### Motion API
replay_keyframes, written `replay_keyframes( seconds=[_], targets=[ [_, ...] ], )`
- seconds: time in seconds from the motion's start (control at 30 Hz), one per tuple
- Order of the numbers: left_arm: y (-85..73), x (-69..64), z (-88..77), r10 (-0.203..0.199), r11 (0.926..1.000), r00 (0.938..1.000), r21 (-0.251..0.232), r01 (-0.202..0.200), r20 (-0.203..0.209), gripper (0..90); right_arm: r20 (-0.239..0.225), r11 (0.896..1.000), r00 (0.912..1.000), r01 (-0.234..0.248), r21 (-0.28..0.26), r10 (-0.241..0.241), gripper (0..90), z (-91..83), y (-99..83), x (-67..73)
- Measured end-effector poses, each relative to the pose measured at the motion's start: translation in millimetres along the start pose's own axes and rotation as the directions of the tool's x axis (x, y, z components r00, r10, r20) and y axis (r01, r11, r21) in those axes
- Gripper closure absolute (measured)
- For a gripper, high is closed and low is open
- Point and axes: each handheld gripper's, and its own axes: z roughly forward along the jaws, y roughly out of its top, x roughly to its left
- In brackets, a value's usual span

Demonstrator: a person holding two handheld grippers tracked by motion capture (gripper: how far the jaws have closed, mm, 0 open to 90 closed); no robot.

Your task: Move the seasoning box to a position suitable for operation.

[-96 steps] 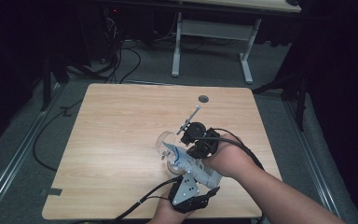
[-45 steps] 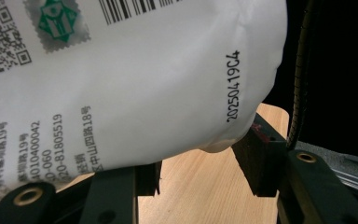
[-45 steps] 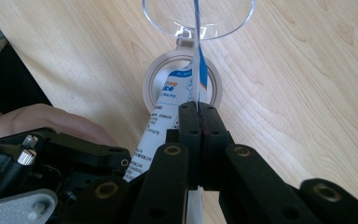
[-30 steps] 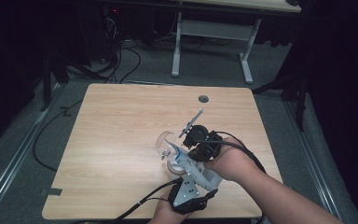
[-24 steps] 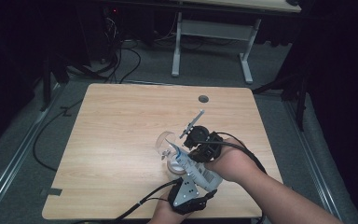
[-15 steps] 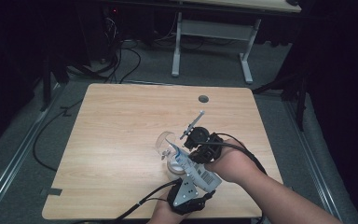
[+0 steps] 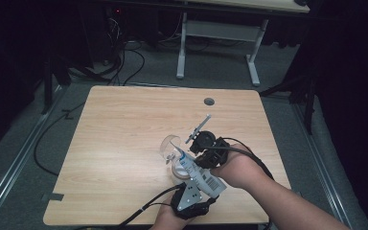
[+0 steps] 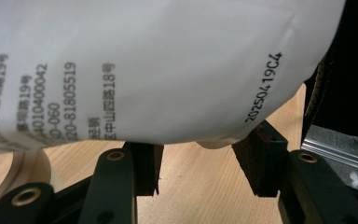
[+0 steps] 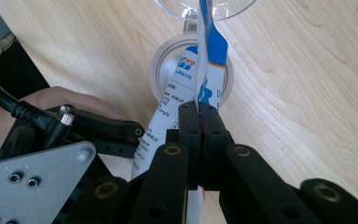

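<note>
Wooden table (image 7: pixel 124 143), packet (image 8: pixel 144 70) edges cropped.

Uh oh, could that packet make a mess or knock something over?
Maybe. The right gripper pinches the white and blue packet by a thin edge, so it might slip out. The left gripper is open beneath it and not holding. The packet's top leans into a clear cup, which looks light and could tip.

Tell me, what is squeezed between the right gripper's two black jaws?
The white and blue printed packet, pinched flat between the right gripper jaws, in the right gripper view.
</note>
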Motion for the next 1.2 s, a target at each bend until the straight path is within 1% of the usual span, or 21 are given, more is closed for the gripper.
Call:
replay_keyframes(
  seconds=[0.2,0.27,0.57,0.8,1.2],
  targets=[
    [-1.6,1.4,1.0,-0.008,1.0000,1.0000,0.005,0.008,-0.003,54.2,-0.002,1.000,1.0000,-0.006,-0.005,0.006,89.9,-1.8,-1.5,-1.0],
    [-2.9,1.9,1.3,-0.009,0.9999,0.9999,0.006,0.009,-0.007,54.2,0.004,1.000,1.0000,-0.006,-0.001,0.006,89.9,-2.7,-2.4,-1.3],
    [-6.8,4.1,2.3,-0.016,0.9996,0.9997,0.021,0.016,-0.016,54.3,0.000,1.000,1.0000,-0.006,0.005,0.006,89.8,-1.2,-4.2,-1.2],
    [-8.7,5.1,3.0,-0.012,0.9994,0.9997,0.032,0.013,-0.020,54.5,-0.001,1.000,1.0000,-0.007,0.008,0.007,89.7,-1.4,-4.3,-0.9],
    [-13.0,7.8,4.2,-0.017,0.9987,0.9994,0.048,0.018,-0.031,54.5,-0.003,1.000,1.0000,-0.009,0.011,0.009,89.7,-1.3,-6.4,-0.5]
  ],
)
